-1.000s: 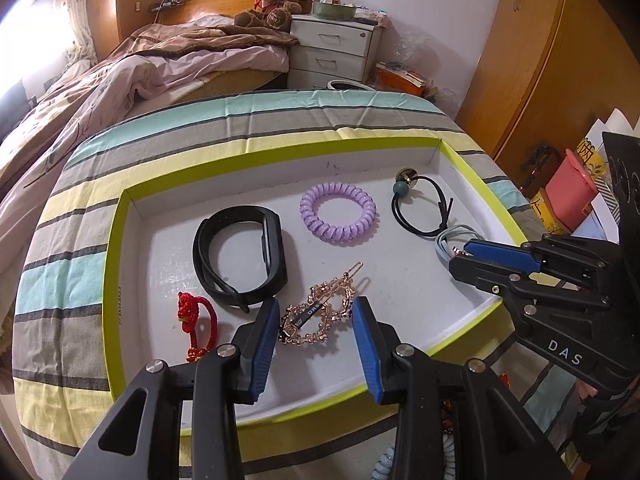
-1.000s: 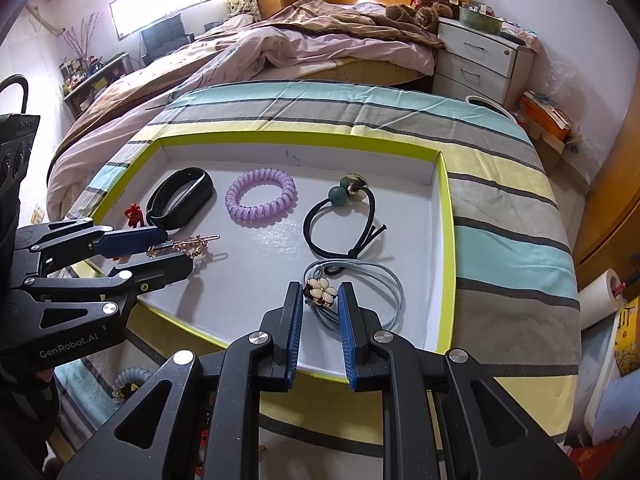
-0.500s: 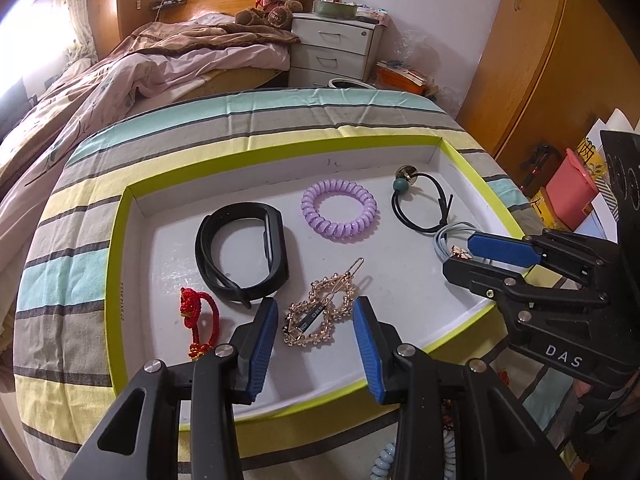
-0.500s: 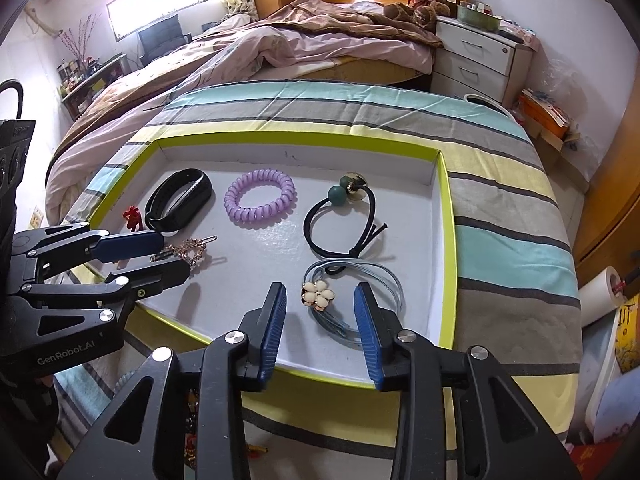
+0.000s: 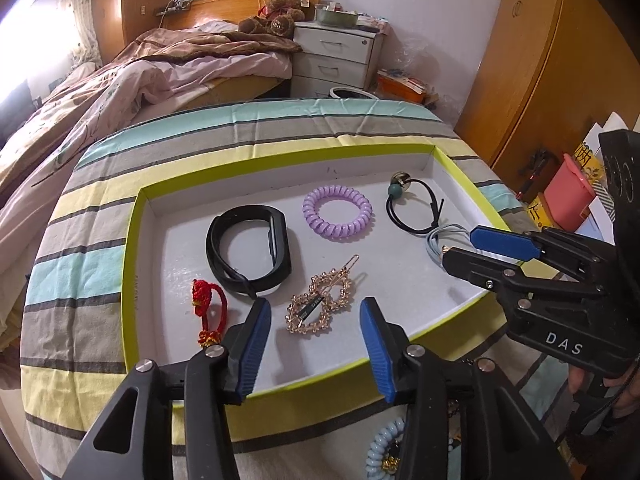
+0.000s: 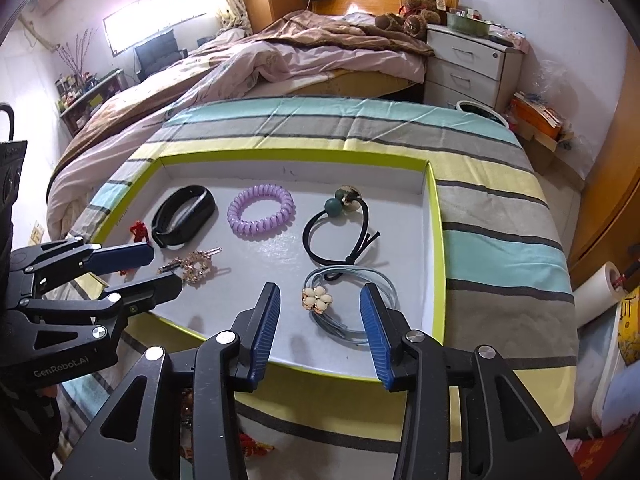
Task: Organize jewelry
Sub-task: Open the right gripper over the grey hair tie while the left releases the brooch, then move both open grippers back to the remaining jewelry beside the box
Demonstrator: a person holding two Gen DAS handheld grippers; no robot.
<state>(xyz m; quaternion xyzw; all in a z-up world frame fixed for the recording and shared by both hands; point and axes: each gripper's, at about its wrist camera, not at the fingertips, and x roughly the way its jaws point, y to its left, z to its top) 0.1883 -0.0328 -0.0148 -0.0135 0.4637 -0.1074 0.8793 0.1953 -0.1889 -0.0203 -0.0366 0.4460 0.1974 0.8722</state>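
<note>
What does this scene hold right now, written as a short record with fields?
container: white shallow tray with lime-green rim
far row: black silicone wristband; purple spiral hair tie; black elastic with teal bead
near row: red knotted cord charm; gold rhinestone hair clip; grey elastic with cream flower
left hand-held gripper: open
right hand-held gripper: open

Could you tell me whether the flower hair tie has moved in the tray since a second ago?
No. The flower hair tie lies where it was beside the tray's right wall; the right tool just opened.

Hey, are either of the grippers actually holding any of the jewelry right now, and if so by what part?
Nothing is held. Both have just been opening: the gold hair clip and flower hair tie lie free in the tray.
</note>
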